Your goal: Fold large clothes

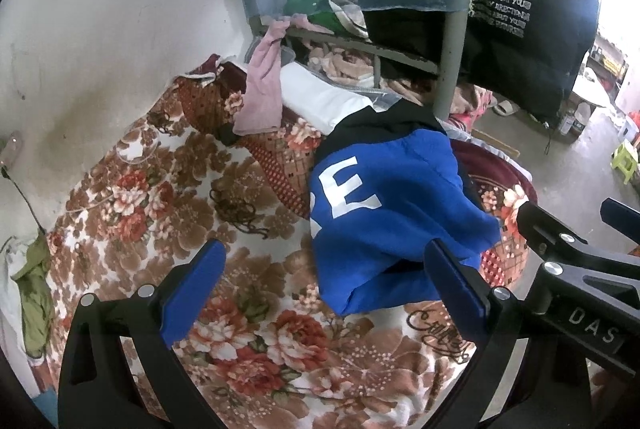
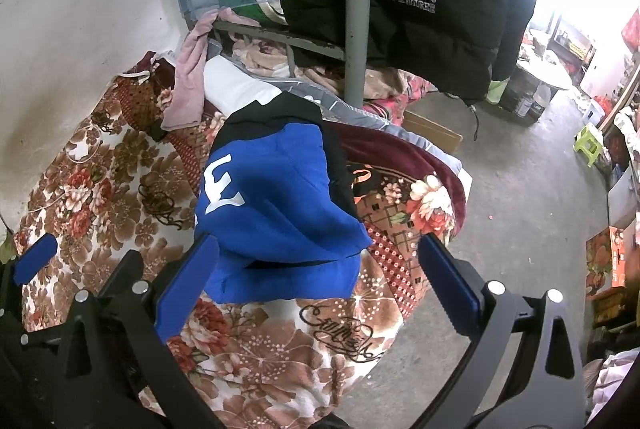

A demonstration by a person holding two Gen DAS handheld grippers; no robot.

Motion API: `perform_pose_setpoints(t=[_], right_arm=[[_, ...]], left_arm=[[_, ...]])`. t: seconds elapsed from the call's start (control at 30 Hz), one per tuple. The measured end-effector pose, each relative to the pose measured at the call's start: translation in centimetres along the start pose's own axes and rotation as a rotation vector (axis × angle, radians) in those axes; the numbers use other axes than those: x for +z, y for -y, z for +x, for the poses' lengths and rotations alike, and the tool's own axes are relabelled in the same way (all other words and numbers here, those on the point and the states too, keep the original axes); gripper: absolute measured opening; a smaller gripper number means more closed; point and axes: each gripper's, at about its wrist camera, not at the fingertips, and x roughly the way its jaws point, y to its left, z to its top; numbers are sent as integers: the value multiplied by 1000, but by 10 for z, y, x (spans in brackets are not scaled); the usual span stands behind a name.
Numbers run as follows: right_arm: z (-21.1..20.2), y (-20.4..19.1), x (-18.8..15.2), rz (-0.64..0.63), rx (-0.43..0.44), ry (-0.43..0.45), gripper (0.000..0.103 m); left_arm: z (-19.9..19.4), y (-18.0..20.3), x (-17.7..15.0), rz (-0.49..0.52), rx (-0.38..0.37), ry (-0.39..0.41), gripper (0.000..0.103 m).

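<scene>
Blue sweatshirt (image 1: 394, 225) with white letters and a black upper part lies bunched on the floral blanket (image 1: 168, 213) that covers the bed, near the bed's right edge. Left gripper (image 1: 326, 281) hangs above the blanket with its blue-padded jaws spread wide and nothing between them; its right finger overlaps the sweatshirt's lower hem in the left wrist view (contact or mere overlap, I cannot tell). Right gripper (image 2: 320, 277) is likewise spread apart and holds nothing, its left finger in front of the garment's lower left corner, its right finger over the blanket's edge and the concrete floor (image 2: 520, 181). Behind the sweatshirt lie a white folded cloth (image 1: 320, 101) and a pink cloth (image 1: 262, 85) draped from a metal bed frame rail. A grey metal post (image 1: 452, 61) stands just behind the garment, and a black jacket with printed white text (image 1: 520, 1) hangs beside it. A small green stool (image 2: 590, 145) stands on the floor, well apart from the bed
</scene>
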Motion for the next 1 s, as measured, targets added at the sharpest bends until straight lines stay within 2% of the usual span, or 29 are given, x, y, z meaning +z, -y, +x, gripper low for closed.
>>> perform_pose_setpoints(t=[0.7,1.0], right_arm=[[1,-2,-5,6,-11,5,98],[1,-3,-6,3,-16,3,98]], left_arm=[[0,2,1,25,8,24,97],[5,0,1,15,-26,-11,98]])
